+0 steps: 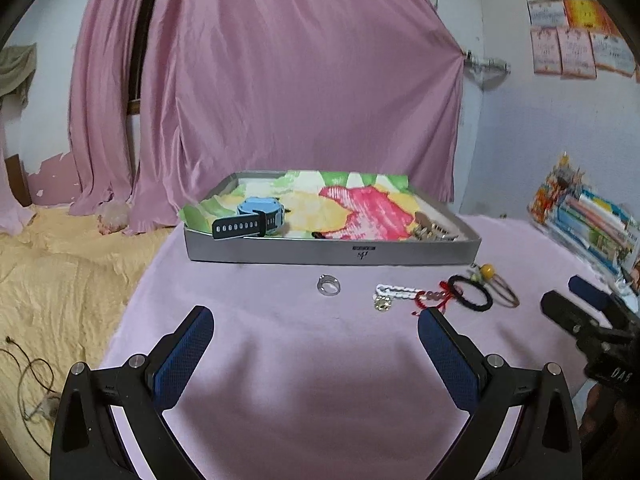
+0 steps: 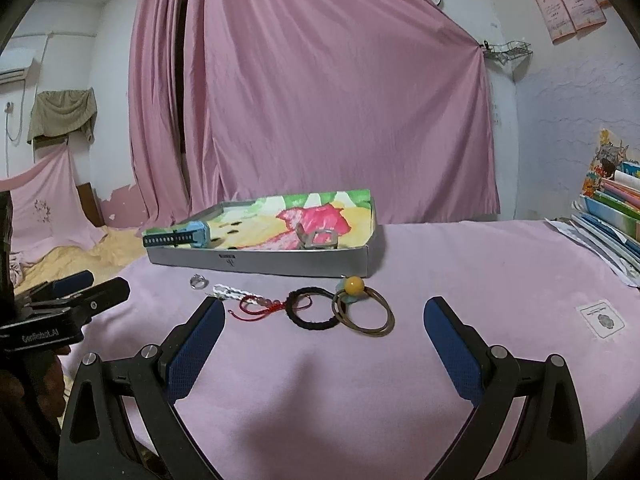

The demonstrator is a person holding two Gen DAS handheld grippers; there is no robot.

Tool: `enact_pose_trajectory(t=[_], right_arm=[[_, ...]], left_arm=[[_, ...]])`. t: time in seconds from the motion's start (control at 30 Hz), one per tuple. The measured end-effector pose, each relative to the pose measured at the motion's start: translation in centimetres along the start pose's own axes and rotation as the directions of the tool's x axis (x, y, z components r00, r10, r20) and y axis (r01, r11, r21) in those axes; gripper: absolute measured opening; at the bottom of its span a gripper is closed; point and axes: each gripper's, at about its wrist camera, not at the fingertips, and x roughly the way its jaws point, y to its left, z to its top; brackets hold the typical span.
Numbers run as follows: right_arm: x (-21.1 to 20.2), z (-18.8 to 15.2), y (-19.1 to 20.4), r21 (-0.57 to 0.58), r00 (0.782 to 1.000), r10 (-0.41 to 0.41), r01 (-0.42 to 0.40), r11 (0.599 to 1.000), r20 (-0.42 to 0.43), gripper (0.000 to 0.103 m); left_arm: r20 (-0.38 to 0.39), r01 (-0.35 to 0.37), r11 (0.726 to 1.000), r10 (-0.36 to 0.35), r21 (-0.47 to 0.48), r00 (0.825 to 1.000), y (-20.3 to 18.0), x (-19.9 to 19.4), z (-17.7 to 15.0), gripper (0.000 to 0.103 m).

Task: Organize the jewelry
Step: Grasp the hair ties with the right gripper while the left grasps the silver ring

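A shallow grey box (image 1: pixel 332 253) (image 2: pixel 260 261) lined with flowered paper stands on the pink cloth; a blue watch (image 1: pixel 250 220) (image 2: pixel 180 237) and a metal clasp piece (image 1: pixel 430 229) (image 2: pixel 318 239) lie in it. In front lie a silver ring (image 1: pixel 329 285) (image 2: pixel 199 280), a white bracelet (image 1: pixel 394 292) (image 2: pixel 232 291), a red bead string (image 1: pixel 434 298) (image 2: pixel 260 305), a black band (image 1: pixel 470 298) (image 2: pixel 314 312) and a brown hair tie with a yellow bead (image 1: pixel 500 284) (image 2: pixel 362 306). My left gripper (image 1: pixel 316 320) is open and empty before the ring. My right gripper (image 2: pixel 325 312) is open and empty before the bands.
A stack of books (image 1: pixel 588 220) (image 2: pixel 612 216) lies at the right edge of the table. Pink curtains (image 1: pixel 280 80) hang behind. A yellow blanket (image 1: pixel 60 260) with cables lies to the left. The right gripper shows in the left wrist view (image 1: pixel 584 312), the left gripper in the right wrist view (image 2: pixel 72 292).
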Motion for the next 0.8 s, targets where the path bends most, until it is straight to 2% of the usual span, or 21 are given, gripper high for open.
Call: enact_pose_trajectory(t=[0.1, 0.27, 0.43, 0.5, 0.57, 0.6, 0.63, 0.7, 0.8], right_arm=[[0.9, 0.4, -0.4, 0.009, 0.999, -0.001, 0.002, 1.000, -0.044, 0.098], [2.9, 1.4, -1.3, 0.062, 0.991, 0.043, -0.036, 0.997, -0.129, 0.098], [5.4, 1.7, -1.4, 0.106, 0.976, 0.053, -0.031, 0.994, -0.210, 0.098], [6.3, 1.9, -1.5, 0.124, 0.971, 0.058, -0.029, 0.992, -0.231, 0.098], [7.1, 2.1, -1.5, 0.134, 0.966, 0.065, -0.032, 0.990, -0.250, 0.096], [7.6, 2.2, -1.4, 0.134, 0.962, 0.069, -0.034, 0.990, -0.263, 0.091], [7.9, 2.4, -1.3, 0.133, 0.960, 0.074, -0.039, 0.990, -0.271, 0.080], [8.8, 2.7, -1.1, 0.136, 0.952, 0.092, -0.054, 0.989, -0.291, 0.068], [10.1, 2.8, -0.8, 0.146, 0.941, 0.105, -0.060, 0.987, -0.321, 0.064]], left_arm=[[-0.038, -0.008, 1.000, 0.008, 0.002, 0.999, 0.2, 1.0, 0.8, 0.103], [-0.110, 0.014, 0.997, -0.022, -0.070, 0.994, 0.9, 3.2, 1.6, 0.103], [-0.155, 0.012, 0.999, -0.020, -0.052, 0.988, 0.5, 4.7, 2.4, 0.102], [-0.176, 0.018, 0.999, -0.026, -0.048, 0.984, 0.3, 5.4, 2.9, 0.096], [-0.200, 0.031, 0.998, -0.040, -0.047, 0.979, 0.2, 6.1, 3.2, 0.084], [-0.207, 0.036, 0.998, -0.045, -0.048, 0.977, 0.2, 6.4, 3.3, 0.083], [-0.215, 0.038, 0.998, -0.047, -0.048, 0.975, 0.2, 6.7, 3.4, 0.081], [-0.229, 0.046, 0.998, -0.056, -0.050, 0.972, 0.2, 7.2, 3.5, 0.074], [-0.258, 0.053, 0.997, -0.067, -0.063, 0.964, 0.3, 8.1, 3.5, 0.064]])
